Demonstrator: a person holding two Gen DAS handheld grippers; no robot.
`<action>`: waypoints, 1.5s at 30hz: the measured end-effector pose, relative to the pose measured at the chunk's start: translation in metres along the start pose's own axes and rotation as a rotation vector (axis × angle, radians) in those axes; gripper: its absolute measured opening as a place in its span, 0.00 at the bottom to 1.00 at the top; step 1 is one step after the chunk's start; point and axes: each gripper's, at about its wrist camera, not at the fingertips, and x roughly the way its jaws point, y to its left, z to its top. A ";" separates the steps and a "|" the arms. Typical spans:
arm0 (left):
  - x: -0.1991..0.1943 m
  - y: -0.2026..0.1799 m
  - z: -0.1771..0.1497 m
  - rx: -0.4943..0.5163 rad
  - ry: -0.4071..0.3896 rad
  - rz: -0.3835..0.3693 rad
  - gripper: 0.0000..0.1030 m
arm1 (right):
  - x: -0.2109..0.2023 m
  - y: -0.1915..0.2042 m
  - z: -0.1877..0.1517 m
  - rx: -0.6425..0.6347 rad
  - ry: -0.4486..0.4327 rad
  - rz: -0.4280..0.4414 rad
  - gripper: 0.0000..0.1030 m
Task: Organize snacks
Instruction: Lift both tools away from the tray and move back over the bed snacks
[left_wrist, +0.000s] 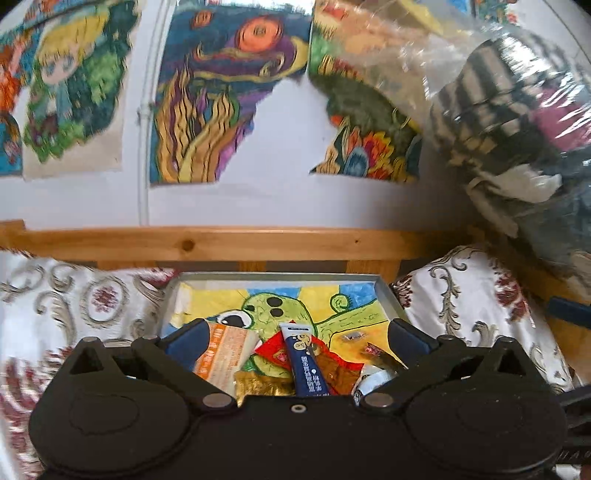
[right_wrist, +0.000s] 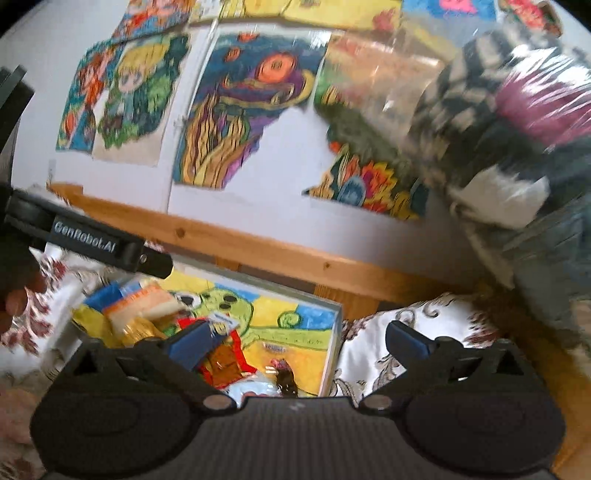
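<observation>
A shallow grey tray (left_wrist: 388, 291) lined with a green cartoon drawing lies on a patterned cloth. It holds several snack packets: an orange-and-white pack (left_wrist: 221, 350), a blue tube-like pack (left_wrist: 304, 362), red (left_wrist: 273, 352) and gold (left_wrist: 258, 384) wrappers. My left gripper (left_wrist: 299, 336) hangs open above the packets, holding nothing. In the right wrist view the same tray (right_wrist: 332, 339) sits lower left. My right gripper (right_wrist: 306, 339) is open and empty over the tray's right edge. The left gripper's body (right_wrist: 88, 240) shows at the left.
A wooden rail (left_wrist: 236, 243) runs behind the tray below a white wall with colourful drawings (left_wrist: 221, 92). A clear plastic bag of clothes (left_wrist: 509, 122) hangs at the upper right. Patterned white cloth (left_wrist: 461, 295) covers the surface on both sides.
</observation>
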 end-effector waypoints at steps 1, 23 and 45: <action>-0.011 0.000 0.000 0.008 -0.008 0.002 0.99 | -0.007 0.001 0.003 0.003 -0.006 -0.001 1.00; -0.147 0.032 -0.052 0.029 -0.015 0.077 0.99 | -0.141 0.059 0.021 0.020 -0.070 0.055 1.00; -0.165 0.099 -0.139 -0.002 0.150 0.126 0.99 | -0.153 0.131 -0.029 0.041 0.097 0.129 1.00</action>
